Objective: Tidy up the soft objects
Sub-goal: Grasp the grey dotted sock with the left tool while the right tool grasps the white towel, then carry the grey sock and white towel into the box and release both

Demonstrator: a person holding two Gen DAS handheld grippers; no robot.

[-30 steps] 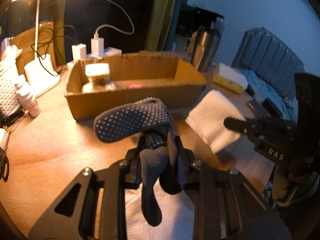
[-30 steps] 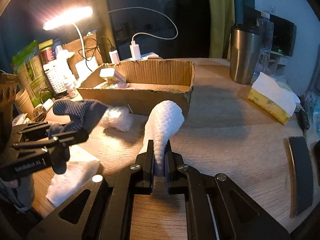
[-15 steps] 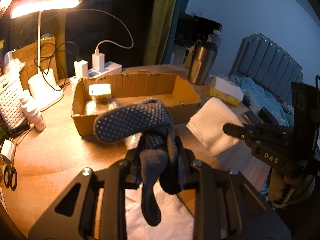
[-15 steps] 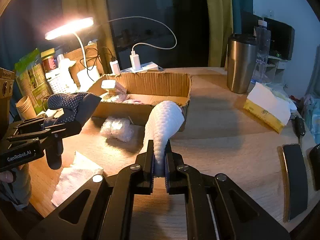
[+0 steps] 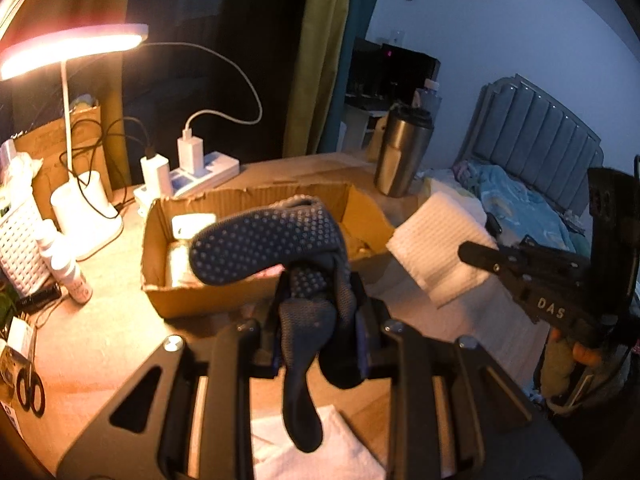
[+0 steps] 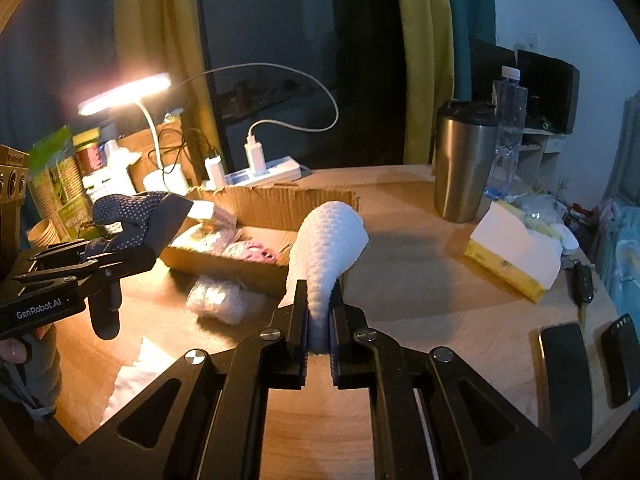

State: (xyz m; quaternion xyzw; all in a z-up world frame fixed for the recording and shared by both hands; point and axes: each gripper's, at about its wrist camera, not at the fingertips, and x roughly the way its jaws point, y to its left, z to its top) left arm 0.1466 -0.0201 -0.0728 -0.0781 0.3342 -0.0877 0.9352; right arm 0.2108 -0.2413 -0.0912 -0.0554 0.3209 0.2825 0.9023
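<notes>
My left gripper (image 5: 318, 300) is shut on a dark blue dotted sock (image 5: 264, 246) and holds it in the air in front of the open cardboard box (image 5: 208, 296). The sock also shows in the right wrist view (image 6: 136, 216), beside the box's left end. My right gripper (image 6: 319, 300) is shut on a white waffle cloth (image 6: 328, 248), held up near the box's right front corner. The cloth also shows in the left wrist view (image 5: 436, 240). The box (image 6: 260, 208) holds a small white carton and pinkish soft items.
A lit desk lamp (image 5: 72, 48), a power strip with chargers (image 5: 200, 168) and small bottles (image 5: 72, 276) stand left of the box. A steel tumbler (image 6: 464, 160), tissue box (image 6: 516, 252) and phones (image 6: 564, 376) lie right. A plastic-wrapped bundle (image 6: 216, 300) and white cloth (image 5: 320, 452) lie on the table.
Both grippers have risen and tilted up, each keeping its hold. The sock has moved nearer the box's left end, and the box now sits lower in both views.
</notes>
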